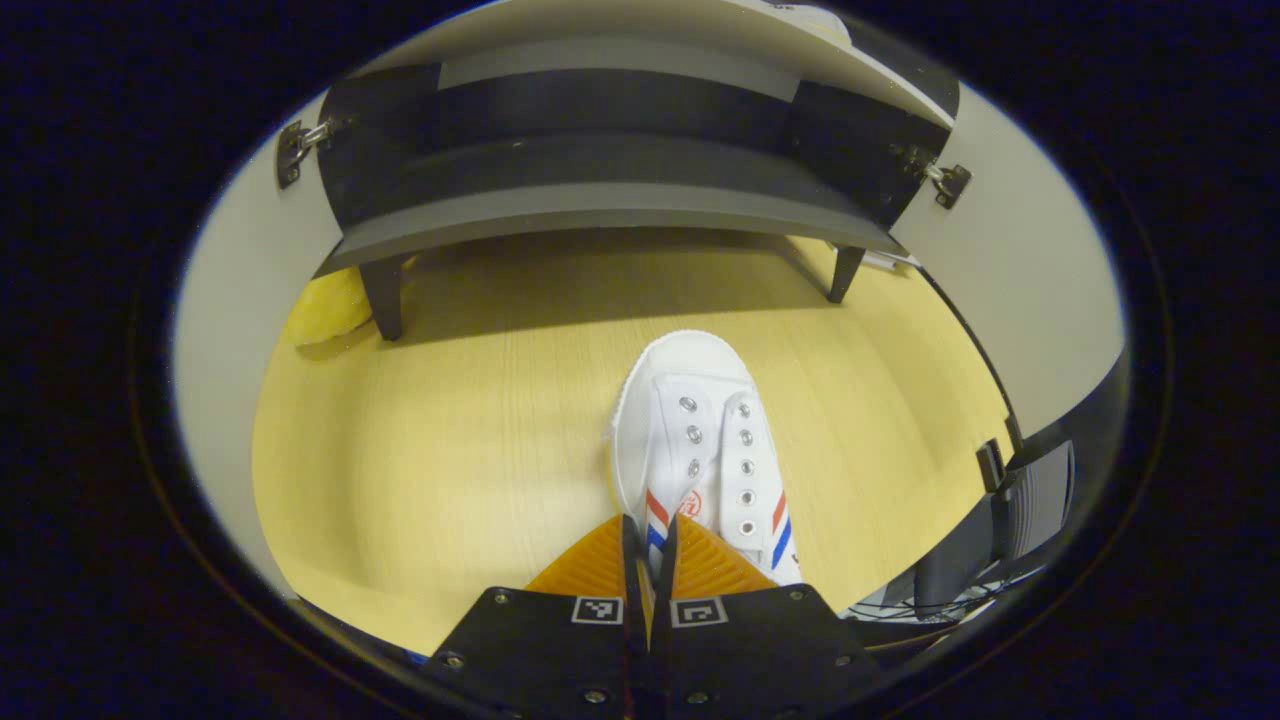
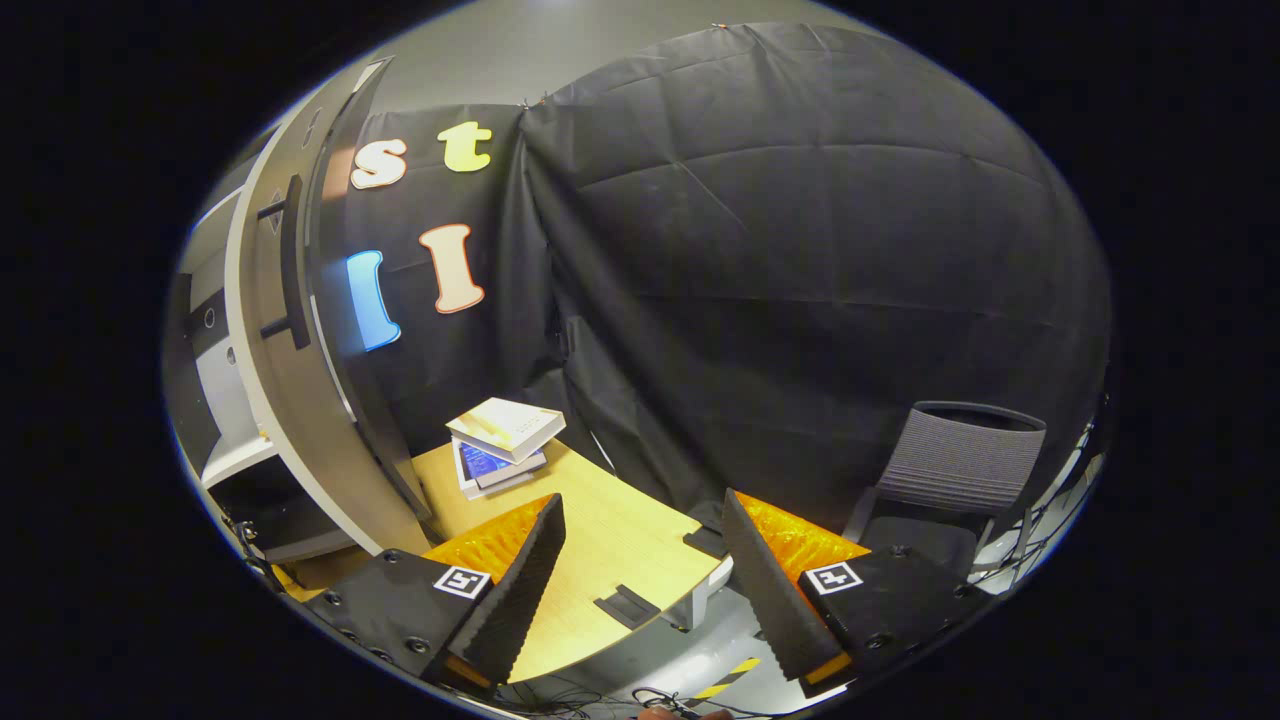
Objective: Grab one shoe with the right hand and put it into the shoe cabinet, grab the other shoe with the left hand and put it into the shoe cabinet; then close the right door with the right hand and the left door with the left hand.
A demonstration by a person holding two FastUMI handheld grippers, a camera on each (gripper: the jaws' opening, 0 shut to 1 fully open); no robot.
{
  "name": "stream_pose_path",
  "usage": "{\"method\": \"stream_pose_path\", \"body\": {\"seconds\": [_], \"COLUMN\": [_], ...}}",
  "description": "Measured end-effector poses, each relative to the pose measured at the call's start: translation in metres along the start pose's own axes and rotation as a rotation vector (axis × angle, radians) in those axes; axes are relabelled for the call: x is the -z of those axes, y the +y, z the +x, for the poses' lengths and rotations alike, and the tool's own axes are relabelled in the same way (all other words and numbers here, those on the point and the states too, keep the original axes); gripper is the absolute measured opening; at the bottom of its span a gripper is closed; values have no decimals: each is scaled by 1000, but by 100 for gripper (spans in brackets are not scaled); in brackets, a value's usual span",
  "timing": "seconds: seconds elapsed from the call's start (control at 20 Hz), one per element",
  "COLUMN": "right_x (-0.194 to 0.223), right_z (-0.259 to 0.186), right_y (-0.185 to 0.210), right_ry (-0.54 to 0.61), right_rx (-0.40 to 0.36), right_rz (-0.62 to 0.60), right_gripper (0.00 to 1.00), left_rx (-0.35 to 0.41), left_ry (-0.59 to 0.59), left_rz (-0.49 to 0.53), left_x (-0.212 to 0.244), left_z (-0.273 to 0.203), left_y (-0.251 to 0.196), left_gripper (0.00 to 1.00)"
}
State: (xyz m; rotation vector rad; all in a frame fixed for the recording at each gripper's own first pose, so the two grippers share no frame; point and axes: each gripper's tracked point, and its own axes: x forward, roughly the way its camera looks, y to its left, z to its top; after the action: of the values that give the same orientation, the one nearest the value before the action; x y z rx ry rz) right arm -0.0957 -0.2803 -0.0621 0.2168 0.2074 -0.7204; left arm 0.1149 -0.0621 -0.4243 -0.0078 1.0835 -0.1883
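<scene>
So the white canvas shoe (image 1: 700,450) is sitting on the light wood table (image 1: 450,450), toe pointing away toward the shoe cabinet (image 1: 610,170), with red and blue stripes on its sides and bare metal eyelets (no laces that I can make out). Its heel end is hidden behind the left gripper (image 1: 650,560), whose two fingers are pinched almost together on what looks like the shoe's rear collar edge; the actual contact spot is tucked between the fingers, so I can't say exactly how much material is caught. The cabinet stands just beyond the shoe on short dark legs, dark inside with one shelf visible, and its doors are swung wide open to both sides with metal hinges showing; the top of the cabinet is cut off at the edge of the left gripper view. Something yellow (image 1: 325,310) sits by the cabinet's left leg, half hidden, and I can't tell what it is. Over in the right gripper view, the right gripper (image 2: 640,550) is spread wide with nothing between its fingers, held above the table's corner. An open cabinet door (image 2: 290,400) with a dark bar handle curves up the left side there. A small stack of books (image 2: 505,445) rests on the far part of the table, and a grey chair (image 2: 950,480) stands off to the right against the black cloth wall.
</scene>
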Motion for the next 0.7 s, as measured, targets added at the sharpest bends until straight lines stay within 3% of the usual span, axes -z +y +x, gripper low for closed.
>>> {"method": "stream_pose_path", "body": {"seconds": [0.3,0.35,0.4,0.7], "right_x": [-19,-20,-21,-23], "right_z": [40,47,53,74], "right_y": [19,21,22,41], "right_ry": [7,12,16,16], "right_rx": [-93,-103,-113,-175], "right_rz": [-80,-84,-82,-66], "right_gripper": [99,99,99,99], "left_rx": [-14,-14,-15,23], "left_ry": [-145,-176,-212,-437], "left_rz": [6,9,9,-11], "left_x": [-30,-36,-48,-131], "left_z": [-22,-28,-36,-83], "left_y": [8,10,13,24], "left_gripper": [2,7,2,2]}}
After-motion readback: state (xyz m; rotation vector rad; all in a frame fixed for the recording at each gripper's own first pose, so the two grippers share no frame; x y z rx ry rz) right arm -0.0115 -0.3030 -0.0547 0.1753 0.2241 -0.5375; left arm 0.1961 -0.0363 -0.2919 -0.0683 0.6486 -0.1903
